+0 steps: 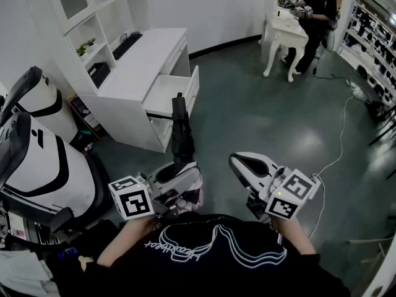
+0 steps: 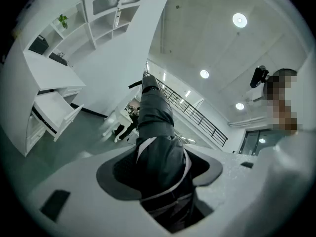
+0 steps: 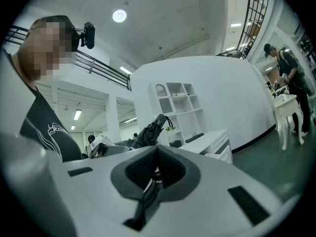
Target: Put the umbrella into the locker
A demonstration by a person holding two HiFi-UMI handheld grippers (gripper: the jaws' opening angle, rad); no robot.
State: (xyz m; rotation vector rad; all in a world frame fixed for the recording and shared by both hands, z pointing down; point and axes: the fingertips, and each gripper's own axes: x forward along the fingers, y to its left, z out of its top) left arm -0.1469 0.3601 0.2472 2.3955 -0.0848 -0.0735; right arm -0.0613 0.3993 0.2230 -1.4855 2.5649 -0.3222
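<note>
- Ahead-left of me, white desk unit [image 1: 139,57] with one drawer [image 1: 167,94] standing open, well apart from both grippers; stowing not yet done, and I judge the task early.
- Folded black fabric umbrella [image 2: 155,117] juts forward, clamped in the left gripper [image 1: 176,177], held level.
- Right gripper [image 3: 157,162] level alongside, jaws together, empty.

The umbrella [image 1: 181,132] is black, its strap seemingly edged pale. The left gripper [image 1: 178,173] and right gripper [image 1: 241,163] are white with black-and-white marker squares.
</note>
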